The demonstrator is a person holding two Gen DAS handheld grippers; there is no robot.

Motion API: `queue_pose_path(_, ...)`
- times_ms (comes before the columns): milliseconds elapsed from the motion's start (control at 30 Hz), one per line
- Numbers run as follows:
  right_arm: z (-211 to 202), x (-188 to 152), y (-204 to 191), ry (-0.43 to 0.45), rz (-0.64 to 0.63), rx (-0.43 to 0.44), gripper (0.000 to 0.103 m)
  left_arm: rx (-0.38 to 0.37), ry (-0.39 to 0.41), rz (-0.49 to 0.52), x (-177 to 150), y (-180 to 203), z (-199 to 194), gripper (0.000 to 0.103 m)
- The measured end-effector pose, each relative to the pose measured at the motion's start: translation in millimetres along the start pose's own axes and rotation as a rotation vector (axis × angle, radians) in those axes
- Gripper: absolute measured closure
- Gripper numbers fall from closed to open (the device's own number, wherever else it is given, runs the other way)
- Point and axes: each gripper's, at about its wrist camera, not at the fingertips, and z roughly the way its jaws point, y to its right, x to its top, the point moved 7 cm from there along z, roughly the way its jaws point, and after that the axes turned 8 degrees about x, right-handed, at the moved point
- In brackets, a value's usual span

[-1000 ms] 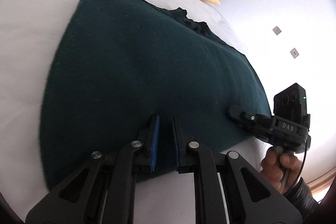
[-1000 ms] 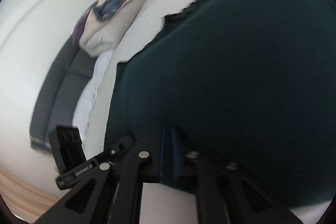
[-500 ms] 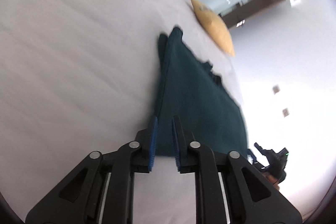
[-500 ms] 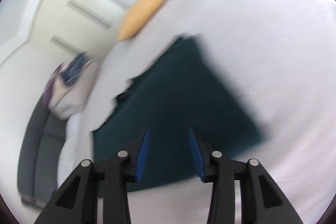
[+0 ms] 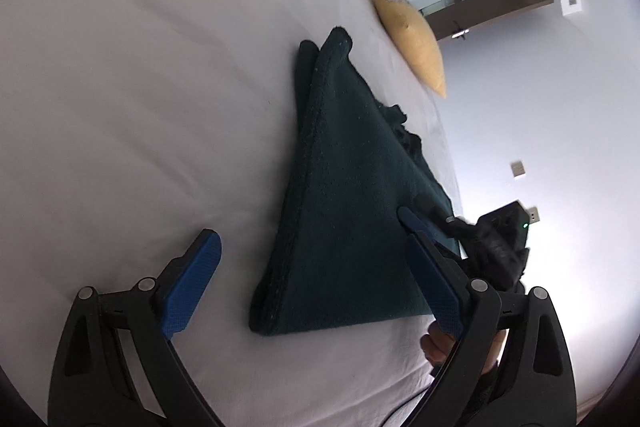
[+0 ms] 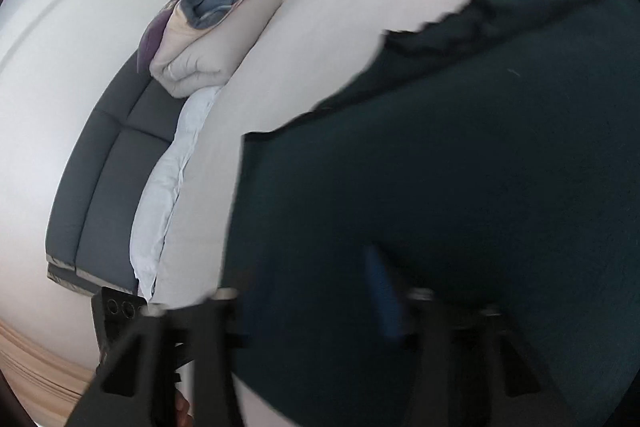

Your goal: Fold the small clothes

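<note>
A white bed fills the room's middle — a yellow pillow at its far edge, a grey sofa beside it. The folded dark-green garment lies flat on the bed. The left tool hovers over its near corner, spread wide; the right tool — blurred, spread wide — sits low over the cloth.

Dark green cloth folded flat on the white bed, in the middle of the frame. Left gripper at the bottom, blue pads wide apart, holding nothing. Right gripper at lower right, tip over the cloth. Yellow pillow at upper right.
</note>
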Motion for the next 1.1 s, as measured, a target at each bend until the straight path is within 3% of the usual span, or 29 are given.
queue_pose_path(33, -7.3, 0.7, 6.7, 0.009, 0.016, 0.021, 0.078, -0.005, -0.005, -0.003, -5.6, 0.6, 2.1, 0.009)
queue_pose_path(100, -33.4, 3.6, 21.2, 0.083, 0.058, 0.025, 0.078, -0.021, -0.017, -0.015, -7.8, 1.5, 4.5, 0.009)
queue_pose_path(167, -54.8, 6.6, 25.3, 0.155, 0.075, 0.069, 0.069, -0.025, -0.02, -0.025, -5.7, 4.5, 11.4, 0.009)
queue_pose_path(233, -84.1, 3.2, 30.7, 0.239, 0.114, 0.225, 0.045, -0.029, -0.034, -0.023, -6.7, 7.5, 15.8, 0.009)
queue_pose_path(300, -101.2, -1.5, 33.2, 0.281, 0.138, 0.35, 0.036, -0.03, -0.055, -0.021, -9.4, 9.4, 19.4, 0.009)
queue_pose_path(400, -107.6, -8.7, 42.4, 0.301, 0.171, 0.503, 0.034, -0.023, -0.063, -0.039, -6.3, 10.9, 30.2, 0.009)
queue_pose_path(500, -115.1, -8.4, 47.6, 0.334, 0.186, 0.579, 0.035, -0.011, -0.08, -0.043, -5.0, 12.0, 35.1, 0.009)
queue_pose_path(733, -104.2, -2.6, 30.5, 0.328, 0.13, 0.555, 0.035, 0.023, -0.121, -0.087, -3.5, 12.9, 43.4, 0.009)
queue_pose_path(867, -104.6, -3.5, 33.6, 0.337, 0.138, 0.573, 0.035, 0.053, -0.173, -0.043, -3.4, 24.0, 54.8, 0.009)
queue_pose_path(1000, -106.7, -6.1, 33.7, 0.338, 0.136, 0.575, 0.035, -0.019, -0.217, -0.035, -5.6, 36.3, 64.9, 0.009)
queue_pose_path(1100, -105.9, -6.3, 33.4, 0.339, 0.136, 0.573, 0.035, -0.025, -0.209, -0.017, -8.0, 38.5, 67.0, 0.016)
